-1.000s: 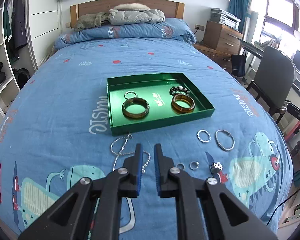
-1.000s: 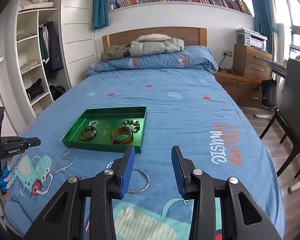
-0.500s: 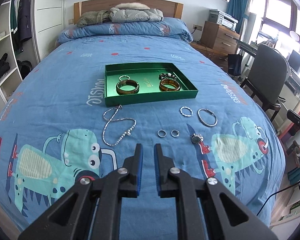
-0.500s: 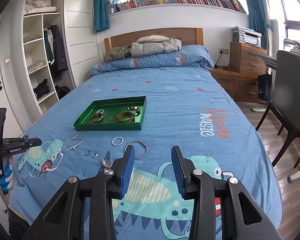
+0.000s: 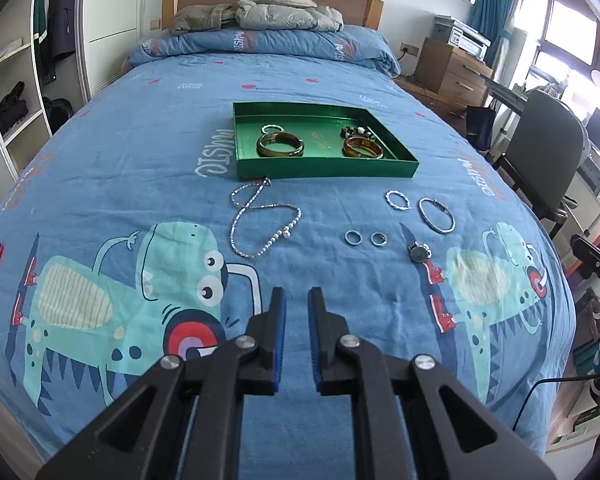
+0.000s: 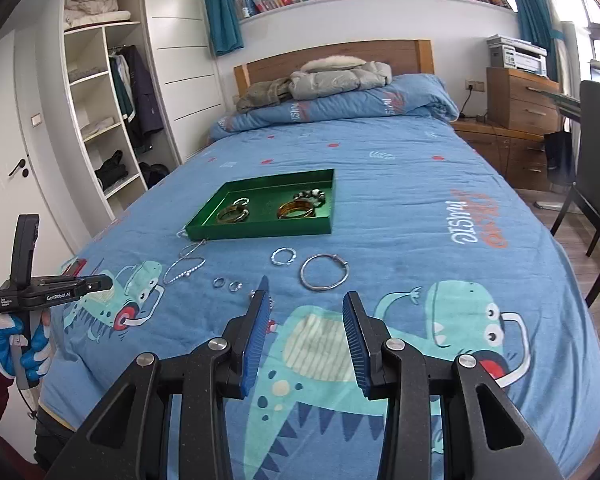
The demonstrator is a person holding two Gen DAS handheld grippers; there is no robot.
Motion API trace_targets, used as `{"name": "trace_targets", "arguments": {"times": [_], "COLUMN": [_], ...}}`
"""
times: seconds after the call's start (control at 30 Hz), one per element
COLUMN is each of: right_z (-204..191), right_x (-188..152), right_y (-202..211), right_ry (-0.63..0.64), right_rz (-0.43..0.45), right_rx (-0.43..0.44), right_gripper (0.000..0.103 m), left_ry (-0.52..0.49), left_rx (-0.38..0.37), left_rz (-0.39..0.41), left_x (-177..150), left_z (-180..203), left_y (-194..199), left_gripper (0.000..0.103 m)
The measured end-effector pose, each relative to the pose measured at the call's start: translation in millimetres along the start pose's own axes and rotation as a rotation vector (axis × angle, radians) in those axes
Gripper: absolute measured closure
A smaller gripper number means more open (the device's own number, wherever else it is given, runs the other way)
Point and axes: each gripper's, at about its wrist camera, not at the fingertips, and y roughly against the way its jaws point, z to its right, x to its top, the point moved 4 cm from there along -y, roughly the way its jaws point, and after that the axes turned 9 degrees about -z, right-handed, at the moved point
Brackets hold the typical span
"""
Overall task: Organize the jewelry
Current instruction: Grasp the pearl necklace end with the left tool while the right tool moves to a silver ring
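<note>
From the left wrist, the left gripper (image 5: 297, 300) hangs empty over the blue dinosaur-print bedspread (image 5: 100, 160), jaws a narrow slit apart, while the shallow green metal tray (image 5: 324, 169) already holds two amber bangles, a beaded bracelet and a thin ring. From the right wrist, the right gripper (image 6: 305, 298) is empty too, jaws moderately apart. By the look of it, under half is sorted: the silver bead necklace (image 6: 185, 268), large silver hoop bangle (image 6: 324, 272), twisted silver ring (image 6: 284, 257) and two small silver rings (image 6: 226, 284) lie loose in front of the tray.
</note>
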Motion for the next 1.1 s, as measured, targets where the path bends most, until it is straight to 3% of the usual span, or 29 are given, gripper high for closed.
{"name": "trace_targets", "arguments": {"times": [0.27,0.5,1.1], "right_z": [-40.2,-61.5,-74.7], "right_x": [5.1,17.4,38.3], "right_y": [-42.0,-76.5,-183.6], "right_ry": [0.100,0.235,0.385], "right_rz": [-0.068,-0.138,-0.308], "right_rx": [0.079,0.137,0.192], "right_gripper": [0.065,0.065,0.065], "left_ry": [-0.005,-0.031,-0.111], "left_rx": [-0.025,-0.064,-0.050], "left_rz": [-0.027,-0.063,-0.134], "left_x": [0.8,13.2,59.0], "left_z": [-14.8,-17.8,-27.9], "left_y": [-20.5,-50.5,-129.3], "left_gripper": [0.092,0.081,0.081]}}
